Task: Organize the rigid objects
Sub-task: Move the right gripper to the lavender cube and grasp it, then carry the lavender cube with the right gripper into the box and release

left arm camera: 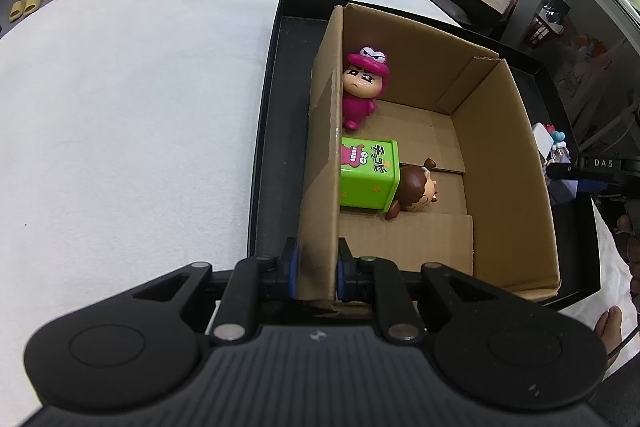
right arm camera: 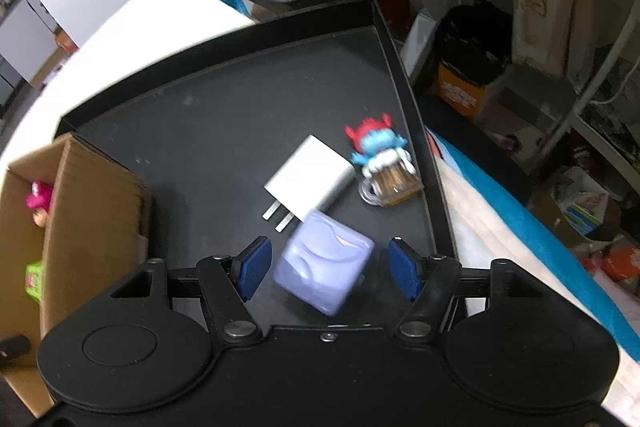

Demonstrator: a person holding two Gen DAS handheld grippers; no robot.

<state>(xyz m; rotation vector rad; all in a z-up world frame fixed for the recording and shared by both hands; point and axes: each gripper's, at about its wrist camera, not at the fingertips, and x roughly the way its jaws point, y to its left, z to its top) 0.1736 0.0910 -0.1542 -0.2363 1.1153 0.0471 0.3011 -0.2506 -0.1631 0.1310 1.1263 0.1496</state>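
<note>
Left hand-held gripper [left arm camera: 318, 269]: its two blue-padded fingers [left arm camera: 291, 267] are closed onto the near left wall of the cardboard box [left arm camera: 504, 163], one finger outside and one inside the wall. The box stands in a black tray [left arm camera: 268, 115] and contains three toys: one pink hooded figurine [left arm camera: 360, 87] upright against the left wall, one green cube toy [left arm camera: 370, 173] just nearer, and one brown-haired figurine [left arm camera: 416, 193] lying on its side, touching the cube. The right half of the box floor is bare cardboard. The tray lies on a white-covered surface [left arm camera: 140, 87] that extends wide to the left. Right hand-held gripper [right arm camera: 330, 267]: fingers [right arm camera: 252, 267] spread wide on either side of one lilac cube [right arm camera: 324, 273], with a visible gap on each side and no contact seen. Beyond the cube, touching or just beside it, lies one white wall charger [right arm camera: 310, 179] with two prongs pointing toward the camera; one blue-and-red figurine on a clear amber base [right arm camera: 384, 167] stands beside the charger, close to the tray's right rim [right arm camera: 404, 83]. The tray floor between these items and the box is open.
</note>
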